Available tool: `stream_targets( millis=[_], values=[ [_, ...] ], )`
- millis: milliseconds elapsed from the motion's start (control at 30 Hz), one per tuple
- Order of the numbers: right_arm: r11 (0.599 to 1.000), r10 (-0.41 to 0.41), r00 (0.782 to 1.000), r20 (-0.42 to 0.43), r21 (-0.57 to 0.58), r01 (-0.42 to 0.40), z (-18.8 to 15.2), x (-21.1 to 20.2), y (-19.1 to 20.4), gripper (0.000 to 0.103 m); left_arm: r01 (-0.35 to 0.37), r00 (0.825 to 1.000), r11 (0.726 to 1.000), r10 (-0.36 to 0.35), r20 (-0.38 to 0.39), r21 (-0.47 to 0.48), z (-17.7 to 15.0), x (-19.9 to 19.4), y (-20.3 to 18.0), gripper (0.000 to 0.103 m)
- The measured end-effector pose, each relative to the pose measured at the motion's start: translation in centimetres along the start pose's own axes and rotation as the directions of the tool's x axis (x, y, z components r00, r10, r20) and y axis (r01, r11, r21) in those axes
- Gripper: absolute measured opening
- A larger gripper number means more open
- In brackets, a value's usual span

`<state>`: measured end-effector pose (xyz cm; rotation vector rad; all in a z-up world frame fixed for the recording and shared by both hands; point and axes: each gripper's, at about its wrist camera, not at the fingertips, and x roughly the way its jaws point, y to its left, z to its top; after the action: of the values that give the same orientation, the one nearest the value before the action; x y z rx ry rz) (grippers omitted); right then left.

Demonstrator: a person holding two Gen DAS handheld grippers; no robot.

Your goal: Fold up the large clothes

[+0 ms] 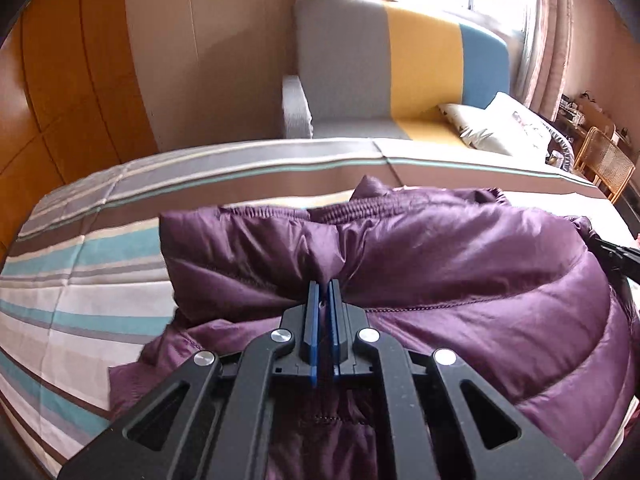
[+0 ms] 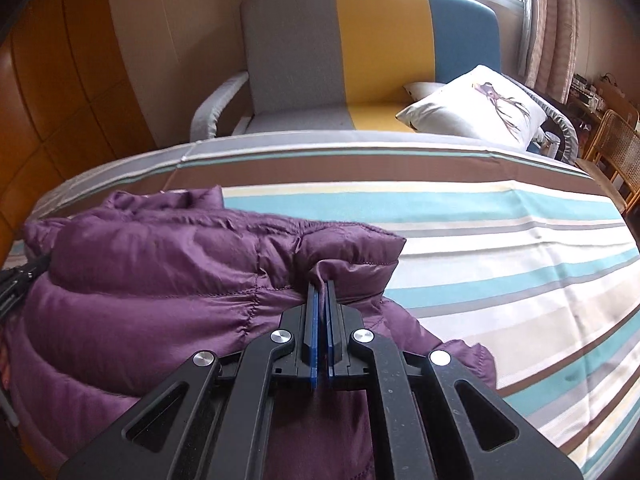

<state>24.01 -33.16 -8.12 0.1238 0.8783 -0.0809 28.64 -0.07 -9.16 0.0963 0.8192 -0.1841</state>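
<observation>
1. Left hand-held gripper [image 1: 324, 282]: blue pads pressed together on a pinch of purple puffer jacket [image 1: 440, 264], fabric bunched at the tips.
2. Right hand-held gripper [image 2: 321, 284]: same state, clamped on a fold of the jacket [image 2: 160, 280] near its right-hand corner.
3. Both grips sit on the upper layer of the jacket, well apart, one toward each side. Other gripper just visible at frame edge in each wrist view.
4. Jacket on the bed [image 1: 80, 320], striped cover under it. Bulk toward the near edge; far edge of the bed bare, right side of the cover [image 2: 520, 280] bare too.
5. Progress, as a judgement: looks mid-fold. One thick layer doubled over another, elastic hem or cuff edge showing along the far side of the bundle. Loose fabric trailing out below both grippers, so bundle not tidy yet.
6. Left to do, likely: lay the held layer down flat, let go, tuck the trailing parts, press out air. Cannot tell how many folds remain; sleeves not clearly visible.
7. Beyond the bed: tricolour armchair [image 2: 360, 48] with a white cushion [image 2: 480, 104], window behind, wooden wardrobe [image 1: 60, 80] to the left.
</observation>
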Motion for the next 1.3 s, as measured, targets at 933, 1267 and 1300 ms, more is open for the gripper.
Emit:
stream_targets(
  millis=[933,1267,1300],
  values=[
    [0.994,-0.107,0.994,0.024,-0.037,0.108,-1.5,3.7,0.8,0.003,0.023,0.997,1.0,-0.022,0.071,-0.018,0.7,-3.3,-4.6,0.061],
    [0.994,-0.101,0.994,0.027,-0.03,0.102,-1.7,3.7,0.7,0.003,-0.068,0.998,0.997,0.067,-0.016,-0.044,0.4,3.4,-6.0,0.064],
    [0.994,-0.102,0.994,0.028,-0.03,0.102,-1.7,3.7,0.6,0.003,-0.068,0.998,0.997,0.067,-0.006,-0.047,0.1,3.5,-6.0,0.064]
  ],
)
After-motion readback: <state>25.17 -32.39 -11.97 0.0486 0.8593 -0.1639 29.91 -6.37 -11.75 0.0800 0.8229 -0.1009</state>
